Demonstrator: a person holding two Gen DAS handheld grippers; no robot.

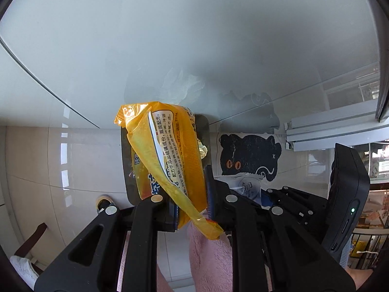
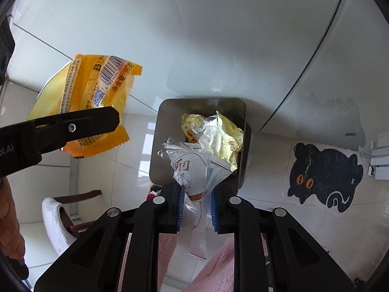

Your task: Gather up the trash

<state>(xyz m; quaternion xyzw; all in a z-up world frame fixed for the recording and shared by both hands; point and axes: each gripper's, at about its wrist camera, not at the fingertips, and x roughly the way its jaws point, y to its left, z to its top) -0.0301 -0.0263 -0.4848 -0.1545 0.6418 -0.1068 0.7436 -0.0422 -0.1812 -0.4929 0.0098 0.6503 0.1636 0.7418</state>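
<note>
My left gripper (image 1: 192,209) is shut on an orange snack wrapper (image 1: 167,155), which hangs over a dark square bin (image 1: 126,163) on the floor. In the right wrist view my right gripper (image 2: 196,206) is shut on a white and silver wrapper (image 2: 192,170), just above the same bin (image 2: 165,146). A crumpled pale yellow wrapper (image 2: 218,136) lies inside the bin. The left gripper's finger (image 2: 80,124) shows at the left of that view, with the orange wrapper (image 2: 92,82) in it. Both grippers point steeply down, side by side.
The curved edge of a white glass table (image 2: 218,36) overhangs the bin. A black cat-shaped mat (image 2: 323,175) lies on the tiled floor to the right. A wooden chair leg and a white slipper (image 2: 56,221) are at the lower left. Pink fleece clothing (image 1: 209,258) sits under the grippers.
</note>
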